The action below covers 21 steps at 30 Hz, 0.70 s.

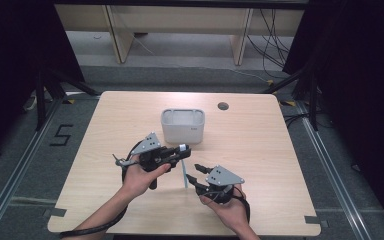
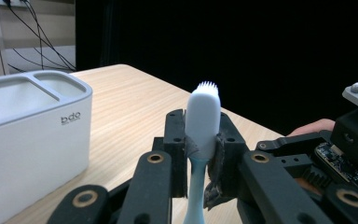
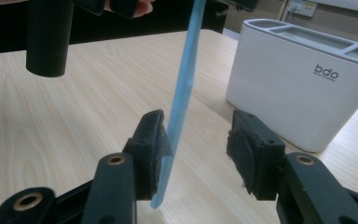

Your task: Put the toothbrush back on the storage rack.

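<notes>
Wooden table (image 1: 260,150), white organizer (image 1: 182,126) nearby

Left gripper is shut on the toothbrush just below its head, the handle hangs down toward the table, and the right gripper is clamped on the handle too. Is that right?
Not quite: the right gripper is not clamped. The right gripper view shows its jaws apart, with the handle against one pad and clear of the other. The rest holds: the left gripper is shut on the toothbrush just below its head, and the handle hangs down toward the table.

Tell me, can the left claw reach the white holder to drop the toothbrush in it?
Probably yes. The left claw, shut on the toothbrush, is just beside the holder, and the right claw stands open around the handle.
</notes>
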Each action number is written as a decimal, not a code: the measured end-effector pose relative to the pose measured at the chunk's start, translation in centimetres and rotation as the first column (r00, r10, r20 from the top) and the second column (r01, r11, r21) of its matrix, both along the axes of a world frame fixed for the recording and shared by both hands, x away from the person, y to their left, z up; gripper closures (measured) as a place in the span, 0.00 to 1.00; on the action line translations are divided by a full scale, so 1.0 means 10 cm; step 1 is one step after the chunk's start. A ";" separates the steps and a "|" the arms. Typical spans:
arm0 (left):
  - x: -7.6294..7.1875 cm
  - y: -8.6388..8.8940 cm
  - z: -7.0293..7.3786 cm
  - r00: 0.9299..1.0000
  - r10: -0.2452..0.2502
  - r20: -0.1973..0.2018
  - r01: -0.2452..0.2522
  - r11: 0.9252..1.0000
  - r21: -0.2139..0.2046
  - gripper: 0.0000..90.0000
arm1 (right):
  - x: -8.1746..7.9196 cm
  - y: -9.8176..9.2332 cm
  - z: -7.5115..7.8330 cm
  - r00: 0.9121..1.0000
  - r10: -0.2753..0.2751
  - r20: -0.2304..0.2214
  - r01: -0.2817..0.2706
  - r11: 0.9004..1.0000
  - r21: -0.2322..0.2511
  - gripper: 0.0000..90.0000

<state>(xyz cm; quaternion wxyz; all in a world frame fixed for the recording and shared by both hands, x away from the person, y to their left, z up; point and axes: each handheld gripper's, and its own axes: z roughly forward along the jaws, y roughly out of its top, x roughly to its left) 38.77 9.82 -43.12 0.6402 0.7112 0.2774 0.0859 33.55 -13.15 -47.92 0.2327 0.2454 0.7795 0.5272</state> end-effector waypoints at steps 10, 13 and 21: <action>0.01 0.07 0.09 0.998 0.031 0.056 -0.032 0.999 0.026 0.87 | 0.01 -0.01 -0.01 1.000 -0.001 -0.002 0.001 1.000 0.015 0.59; 0.02 0.08 0.10 0.997 0.043 0.063 -0.045 0.999 0.028 0.87 | 0.01 -0.01 0.00 1.000 -0.005 -0.005 0.005 1.000 0.016 0.58; 0.00 0.02 0.11 0.995 0.057 0.084 -0.060 0.998 0.033 0.87 | 0.03 0.04 0.06 0.999 0.006 -0.038 -0.003 0.998 0.066 0.58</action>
